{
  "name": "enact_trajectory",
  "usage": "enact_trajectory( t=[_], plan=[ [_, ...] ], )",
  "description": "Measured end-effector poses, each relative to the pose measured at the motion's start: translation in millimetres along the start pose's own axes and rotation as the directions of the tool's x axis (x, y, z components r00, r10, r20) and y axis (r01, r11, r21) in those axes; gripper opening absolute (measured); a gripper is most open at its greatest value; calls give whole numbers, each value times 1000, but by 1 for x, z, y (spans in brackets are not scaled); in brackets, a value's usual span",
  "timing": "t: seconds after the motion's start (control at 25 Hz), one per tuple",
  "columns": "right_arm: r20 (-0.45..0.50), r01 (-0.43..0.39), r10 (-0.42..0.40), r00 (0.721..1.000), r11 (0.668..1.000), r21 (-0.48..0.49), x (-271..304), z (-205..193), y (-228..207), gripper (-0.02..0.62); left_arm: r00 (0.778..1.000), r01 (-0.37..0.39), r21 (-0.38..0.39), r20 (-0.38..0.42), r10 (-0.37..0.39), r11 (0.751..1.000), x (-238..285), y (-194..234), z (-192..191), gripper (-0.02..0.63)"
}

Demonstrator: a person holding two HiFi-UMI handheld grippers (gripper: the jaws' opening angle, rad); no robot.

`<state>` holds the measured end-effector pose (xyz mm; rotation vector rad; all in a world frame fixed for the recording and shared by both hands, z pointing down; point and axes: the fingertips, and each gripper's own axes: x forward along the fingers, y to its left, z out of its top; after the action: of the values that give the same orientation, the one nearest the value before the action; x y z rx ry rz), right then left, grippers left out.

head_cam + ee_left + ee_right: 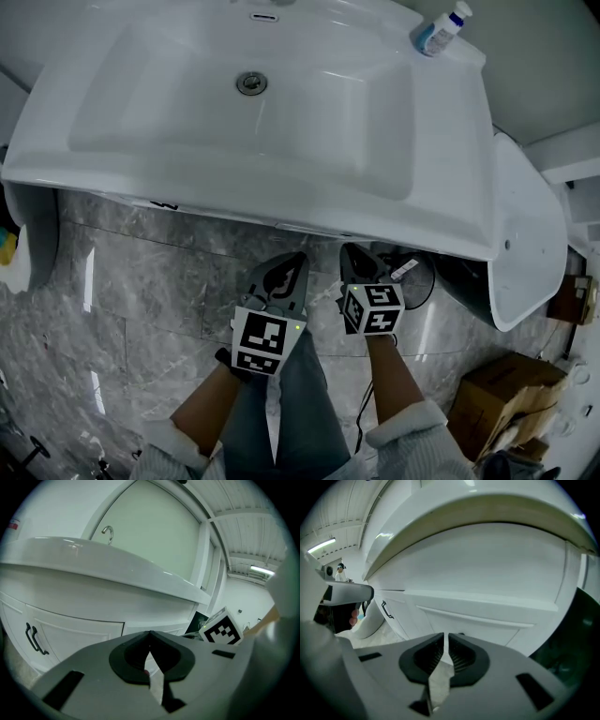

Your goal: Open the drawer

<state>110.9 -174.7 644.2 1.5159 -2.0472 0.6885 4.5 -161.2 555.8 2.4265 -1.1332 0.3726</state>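
L gripper [150,633] & R gripper [446,636] both shut, empty: closed jaws may skid off smooth drawer [478,620] front w/o purchase

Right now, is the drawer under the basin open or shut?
Shut. In the right gripper view the drawer front sits flush with the white cabinet face, with no gap showing around it and nothing pulled forward.

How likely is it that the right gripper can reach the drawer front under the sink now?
Probably yes. The right gripper points at the white drawer front, with nothing between them. The sink rim overhangs above, but does not seem to block the way.
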Motion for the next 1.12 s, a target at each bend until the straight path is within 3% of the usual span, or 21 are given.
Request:
enact_trajectory(
  t=[0.56,1.12],
  plan=[
    [-84,102,-99,992,994,39,33,-18,-23,177,1000,-19,2,-19,19,1000,-4,12,-21,15],
    [-152,231,-209,966,962,146,60,-16,-38,186,998,-57,-31,-29,56,998,-18,39,-37,15]
  ],
)
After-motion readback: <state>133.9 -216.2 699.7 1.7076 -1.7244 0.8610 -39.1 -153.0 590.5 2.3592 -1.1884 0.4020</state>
